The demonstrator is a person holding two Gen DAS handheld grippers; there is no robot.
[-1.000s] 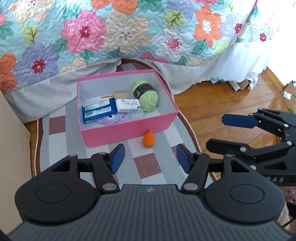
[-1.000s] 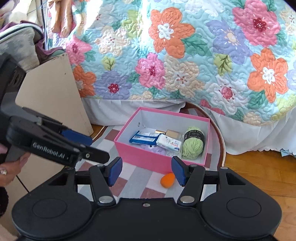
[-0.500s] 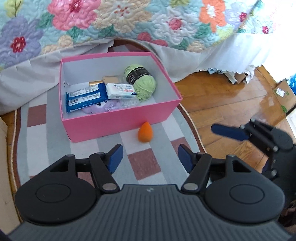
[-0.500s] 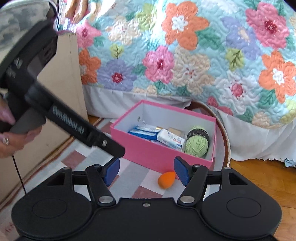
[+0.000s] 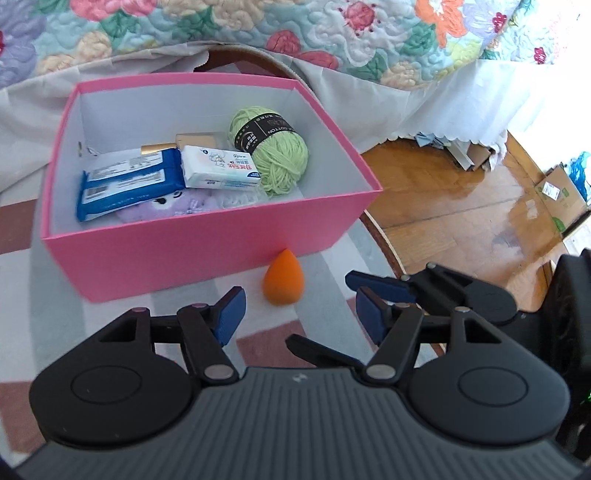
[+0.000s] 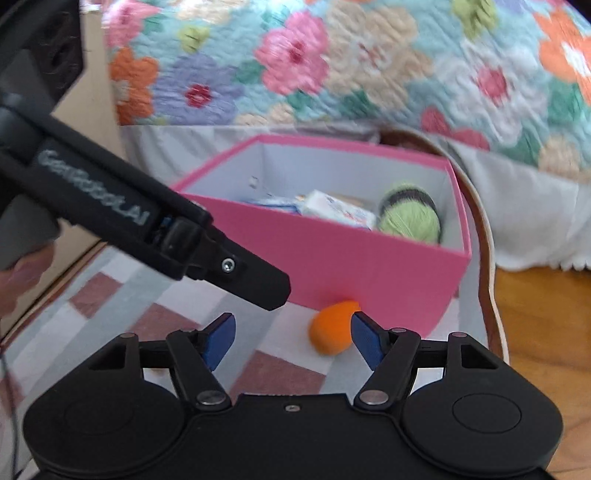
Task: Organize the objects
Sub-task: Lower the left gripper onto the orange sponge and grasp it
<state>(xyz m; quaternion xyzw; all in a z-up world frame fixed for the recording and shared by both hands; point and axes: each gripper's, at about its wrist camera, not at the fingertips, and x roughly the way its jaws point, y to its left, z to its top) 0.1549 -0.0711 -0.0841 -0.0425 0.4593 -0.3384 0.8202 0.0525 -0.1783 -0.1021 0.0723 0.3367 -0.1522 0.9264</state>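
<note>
Floral quilt [image 5: 258,33], checked rug [image 5: 325,266], cardboard boxes [image 5: 557,192].

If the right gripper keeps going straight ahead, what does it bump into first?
Probably the orange sponge on the rug: it lies just beyond the open right gripper, slightly right of centre. Behind it stands the pink box.

Bright daylight floods in from the right, blowing out the bed skirt [image 5: 491,99] and glaring off the wooden floor [image 5: 461,206]. The right wrist view is motion-blurred; both bend at the edges.
</note>
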